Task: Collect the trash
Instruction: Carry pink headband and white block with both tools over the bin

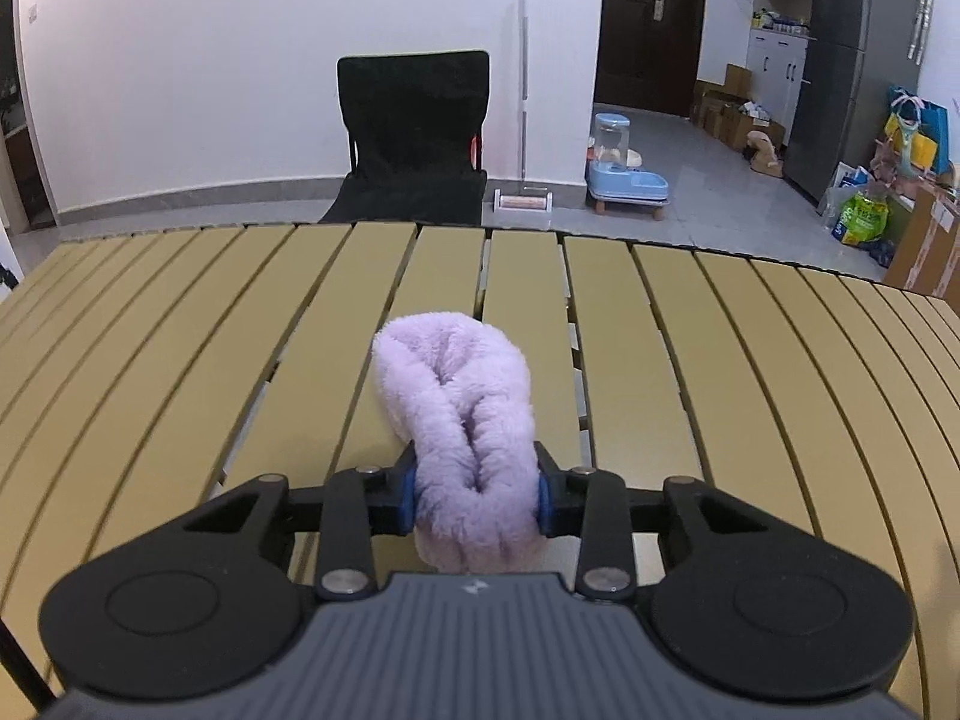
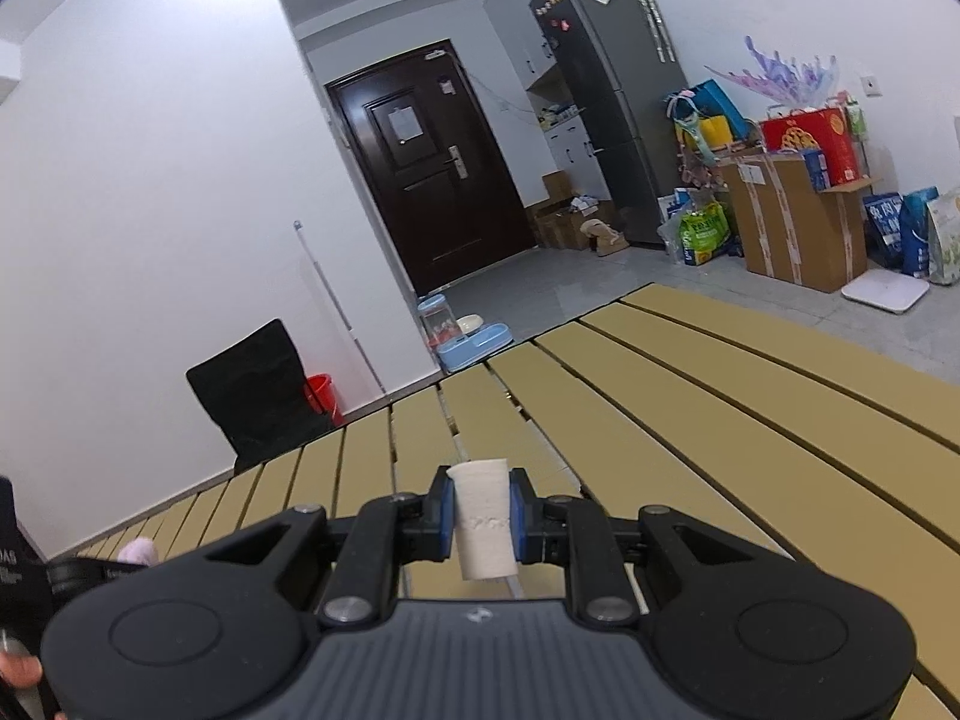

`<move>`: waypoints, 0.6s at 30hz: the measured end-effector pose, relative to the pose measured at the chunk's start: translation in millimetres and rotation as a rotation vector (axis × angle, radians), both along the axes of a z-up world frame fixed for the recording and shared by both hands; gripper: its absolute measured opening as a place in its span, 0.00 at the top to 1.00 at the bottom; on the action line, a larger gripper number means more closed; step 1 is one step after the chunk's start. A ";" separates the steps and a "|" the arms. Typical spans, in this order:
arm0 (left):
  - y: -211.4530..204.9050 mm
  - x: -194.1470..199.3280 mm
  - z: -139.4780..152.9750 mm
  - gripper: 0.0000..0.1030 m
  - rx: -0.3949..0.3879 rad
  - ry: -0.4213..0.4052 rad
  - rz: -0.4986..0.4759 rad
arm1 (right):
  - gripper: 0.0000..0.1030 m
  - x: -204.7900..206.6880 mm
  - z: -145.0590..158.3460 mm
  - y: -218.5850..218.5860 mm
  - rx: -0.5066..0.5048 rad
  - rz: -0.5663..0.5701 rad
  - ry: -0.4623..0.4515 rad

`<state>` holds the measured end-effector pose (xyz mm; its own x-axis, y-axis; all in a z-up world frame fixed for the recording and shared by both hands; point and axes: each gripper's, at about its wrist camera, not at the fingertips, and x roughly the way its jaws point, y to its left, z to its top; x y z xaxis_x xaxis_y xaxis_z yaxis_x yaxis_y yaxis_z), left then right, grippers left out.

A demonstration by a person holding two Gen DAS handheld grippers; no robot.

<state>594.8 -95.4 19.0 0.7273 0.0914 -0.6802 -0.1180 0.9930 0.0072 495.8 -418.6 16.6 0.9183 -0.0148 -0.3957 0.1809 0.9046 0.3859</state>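
My left gripper (image 1: 477, 495) is shut on a fluffy lilac cloth (image 1: 459, 396), a looped, twisted roll that reaches forward over the tan slatted table (image 1: 180, 348). My right gripper (image 2: 483, 519) is shut on a small white paper cup (image 2: 483, 519), held upright above the same table (image 2: 690, 438). The blue pads (image 2: 445, 516) press on both sides of the cup. A bit of the lilac cloth (image 2: 139, 551) and the left gripper show at the lower left of the right wrist view.
A black folding chair (image 1: 414, 132) stands beyond the table's far edge, with a red bucket (image 2: 321, 396) behind it. A mop (image 1: 523, 90) leans on the wall. A blue pet feeder (image 1: 624, 171), a fridge (image 1: 852, 60) and boxes and bags (image 2: 792, 222) are on the floor to the right.
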 end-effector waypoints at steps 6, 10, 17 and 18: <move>1.2 -32.3 23.4 0.66 0.006 -0.030 -0.020 | 0.83 -21.0 13.9 14.0 -0.020 0.031 0.001; 2.0 -59.1 36.3 0.66 0.014 -0.046 -0.035 | 0.83 -39.0 23.1 26.1 -0.028 0.057 0.000; 4.8 -104.2 55.8 0.66 0.016 -0.069 -0.061 | 0.83 -75.3 42.0 43.9 -0.042 0.103 -0.006; 6.2 -110.1 58.5 0.66 0.015 -0.073 -0.065 | 0.83 -80.1 44.7 46.0 -0.046 0.108 -0.009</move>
